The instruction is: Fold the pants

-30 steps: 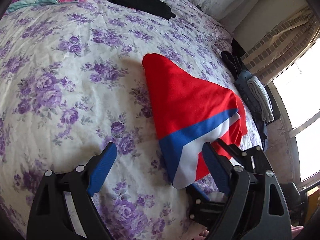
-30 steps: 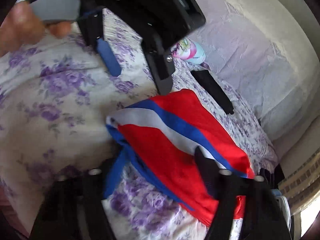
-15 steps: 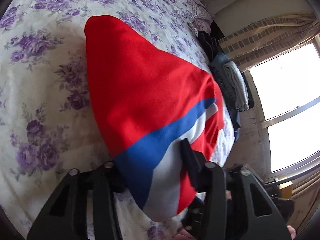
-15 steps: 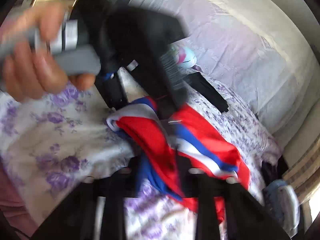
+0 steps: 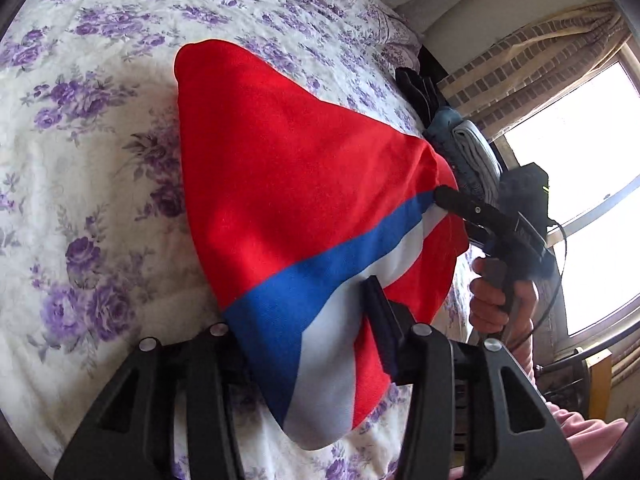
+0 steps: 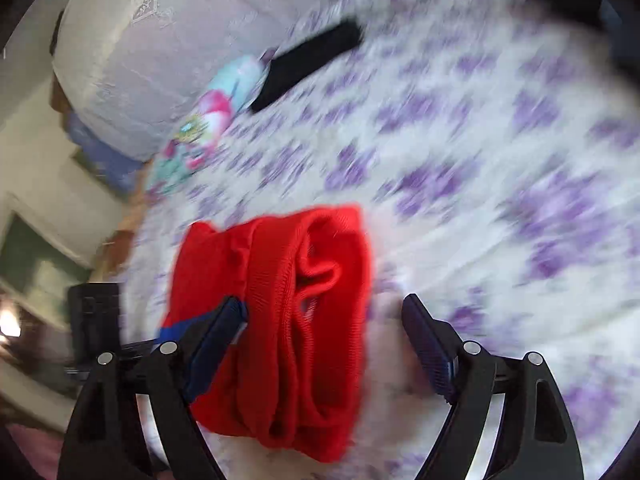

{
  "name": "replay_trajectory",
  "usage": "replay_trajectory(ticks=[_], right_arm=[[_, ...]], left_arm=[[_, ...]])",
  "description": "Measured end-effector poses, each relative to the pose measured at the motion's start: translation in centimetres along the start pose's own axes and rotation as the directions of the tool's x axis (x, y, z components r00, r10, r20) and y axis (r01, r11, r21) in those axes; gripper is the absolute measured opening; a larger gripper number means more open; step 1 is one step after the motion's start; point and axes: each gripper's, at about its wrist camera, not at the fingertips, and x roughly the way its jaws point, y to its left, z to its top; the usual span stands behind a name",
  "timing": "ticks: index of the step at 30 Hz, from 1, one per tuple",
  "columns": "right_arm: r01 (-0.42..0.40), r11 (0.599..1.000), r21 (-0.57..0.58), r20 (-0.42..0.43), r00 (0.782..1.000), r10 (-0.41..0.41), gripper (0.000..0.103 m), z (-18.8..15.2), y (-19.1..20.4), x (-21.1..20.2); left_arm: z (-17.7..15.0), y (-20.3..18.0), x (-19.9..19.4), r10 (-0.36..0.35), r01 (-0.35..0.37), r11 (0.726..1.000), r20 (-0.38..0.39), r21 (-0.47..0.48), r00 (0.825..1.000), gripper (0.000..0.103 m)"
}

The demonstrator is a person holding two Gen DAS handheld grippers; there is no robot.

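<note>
Red pants with a blue and a white stripe lie folded on the floral bedspread. My left gripper has their near striped corner bunched between its jaws. The jaws are easing open, the pads still on the cloth, and its left finger is hidden under the fabric. In the blurred right wrist view, the pants' folded red end sits between the widening jaws of my right gripper. Its left finger touches the cloth and its right finger stands apart. The left wrist view shows one of its fingers at the pants' right corner.
A black garment and a colourful blanket lie far up the bed by a pale headboard. Folded clothes are stacked at the bed's right edge below a bright window. A hand grips the right tool's handle.
My left gripper came forward and shut on the pants' striped corner. My right gripper let that corner go, swung round to the pants' other end while rolling, and opened wide.
</note>
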Motion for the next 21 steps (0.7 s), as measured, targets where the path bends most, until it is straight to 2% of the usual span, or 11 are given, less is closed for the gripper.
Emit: replay_trajectory(ticks=[3, 5, 8, 11, 12, 15, 17, 19, 21], right_arm=[[-0.082, 0.997, -0.012, -0.054, 0.995, 0.082, 0.085, 0.0, 0.0, 1.0], [-0.186, 0.983, -0.002, -0.101, 0.978, 0.185, 0.086, -0.2, 0.1, 2.0], [-0.171, 0.985, -0.024, -0.092, 0.981, 0.168, 0.086, -0.3, 0.9, 2.1], [-0.141, 0.99, -0.027, -0.082, 0.987, 0.138, 0.071, -0.8, 1.4, 1.8], [-0.155, 0.988, -0.015, -0.088, 0.984, 0.154, 0.066, -0.5, 1.1, 2.0], [-0.234, 0.972, 0.028, -0.105, 0.966, 0.235, 0.061, -1.0, 0.3, 1.6], [-0.245, 0.967, 0.068, -0.102, 0.963, 0.251, 0.057, -0.8, -0.6, 1.6], [-0.217, 0.971, 0.096, -0.093, 0.97, 0.226, 0.048, -0.7, -0.7, 1.7], [-0.191, 0.979, 0.068, -0.08, 0.977, 0.197, 0.043, -1.0, 0.1, 1.2]], left_arm=[[0.1, -0.2, 0.2, 0.006, -0.006, 1.0, 0.004, 0.002, 1.0, 0.046], [0.1, -0.1, 0.1, 0.009, -0.009, 1.0, 0.007, 0.004, 1.0, 0.047], [0.0, -0.2, 0.0, 0.021, -0.022, 1.0, 0.013, 0.008, 1.0, 0.048], [-0.1, -0.5, -0.1, 0.042, -0.043, 0.999, 0.021, 0.016, 0.999, 0.049], [-0.1, -0.6, -0.1, 0.052, -0.053, 0.998, 0.023, 0.022, 0.998, 0.049], [0.0, -1.3, -0.1, 0.094, -0.096, 0.994, 0.034, 0.048, 0.995, 0.051], [-0.1, -1.4, -0.2, 0.11, -0.112, 0.992, 0.042, 0.058, 0.993, 0.051], [0.0, -1.7, -0.2, 0.129, -0.132, 0.989, 0.054, 0.066, 0.99, 0.051], [-0.1, -2.3, -0.4, 0.16, -0.165, 0.982, 0.07, 0.086, 0.985, 0.05]])
